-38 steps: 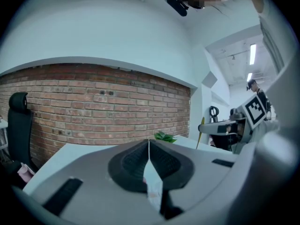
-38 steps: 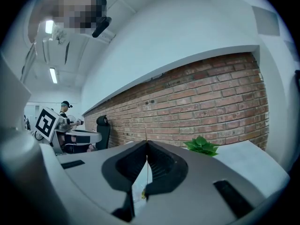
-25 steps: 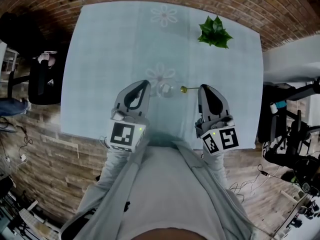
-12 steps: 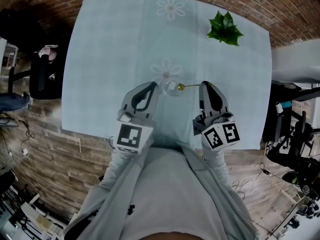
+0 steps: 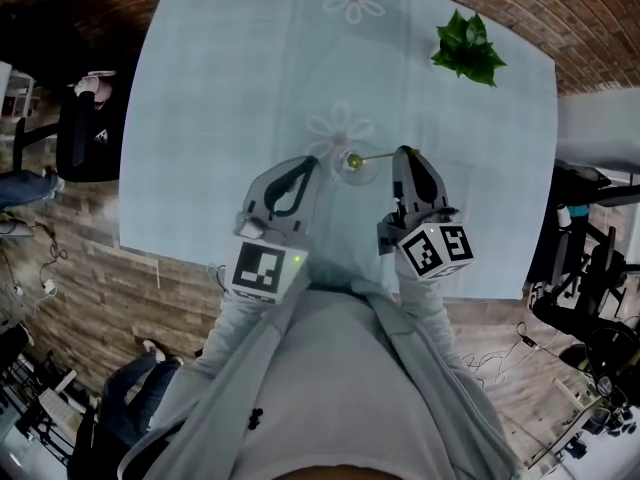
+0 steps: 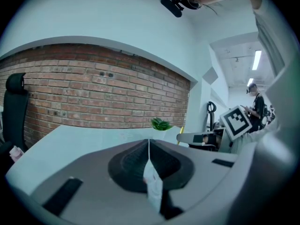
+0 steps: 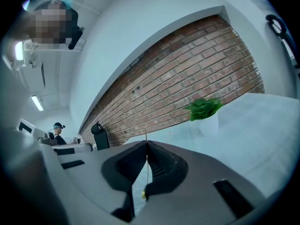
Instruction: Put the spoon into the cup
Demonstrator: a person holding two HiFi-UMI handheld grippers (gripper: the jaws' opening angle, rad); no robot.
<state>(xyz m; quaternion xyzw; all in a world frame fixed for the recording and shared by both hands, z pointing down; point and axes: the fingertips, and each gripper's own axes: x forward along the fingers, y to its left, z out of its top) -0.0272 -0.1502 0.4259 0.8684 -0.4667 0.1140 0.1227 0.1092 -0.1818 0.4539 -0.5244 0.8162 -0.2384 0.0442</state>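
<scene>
Against the table (image 5: 200, 118), the clear cup (image 5: 360, 174) barely shows. Whether the spoon (image 5: 386, 155) has its bowl inside it or over its mouth is unclear. The left tool (image 5: 311, 162), at the cup's nine o'clock, clenches its pale edge. The right tool (image 5: 404, 152), at three o'clock, pinches the spoon's handle.
</scene>
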